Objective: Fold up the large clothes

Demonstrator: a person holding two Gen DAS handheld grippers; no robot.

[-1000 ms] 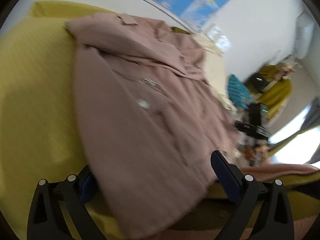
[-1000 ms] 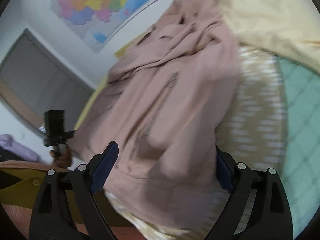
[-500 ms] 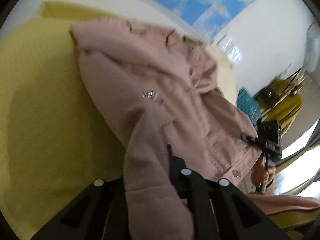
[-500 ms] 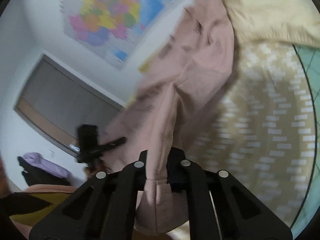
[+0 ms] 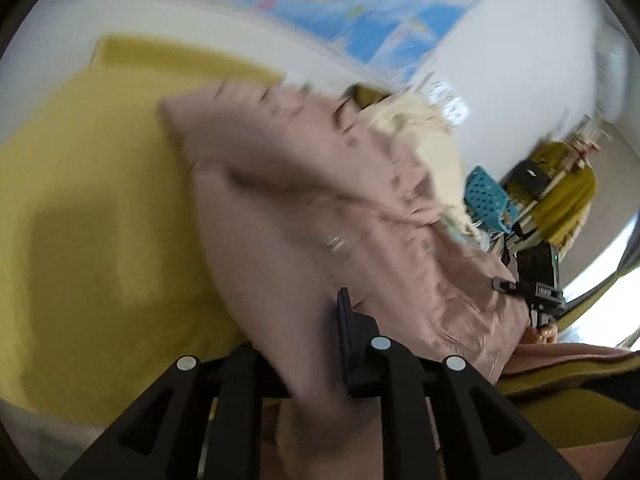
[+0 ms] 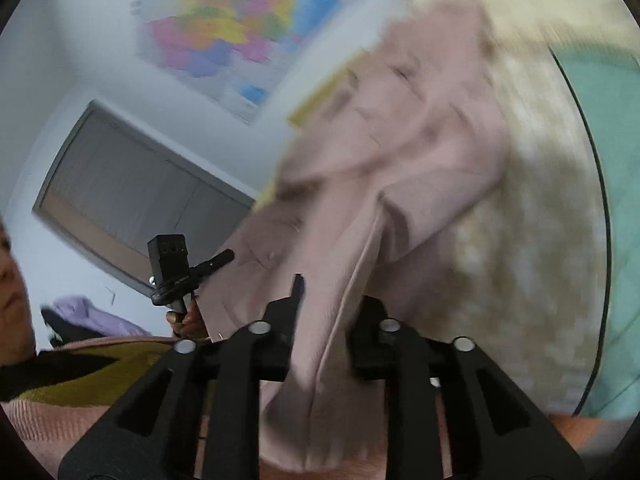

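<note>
A large dusty-pink jacket [image 5: 320,208] lies across a yellow blanket [image 5: 100,220], its near hem lifted. In the left wrist view its fabric is bunched between the fingers of my left gripper [image 5: 304,332], whose jaws are opening slightly while still pinching the cloth. The right wrist view shows the jacket [image 6: 420,152] hanging over a beige patterned cover [image 6: 540,240]. My right gripper [image 6: 332,312] clamps a fold of the hem, and its jaws are opening a little too. Each gripper appears in the other's view, the right one [image 5: 536,284] and the left one [image 6: 172,268].
A map hangs on the white wall [image 5: 360,8] behind the bed. A blue perforated basket [image 5: 486,200] and a yellow chair [image 5: 568,200] stand to the right. A teal quilt [image 6: 616,200] borders the cover. A grey window blind [image 6: 120,200] is at left.
Both grippers went from wide open around the hem to closed on it. Both then lifted the hem and carried it forward over the jacket, and both views now tilt upward.
</note>
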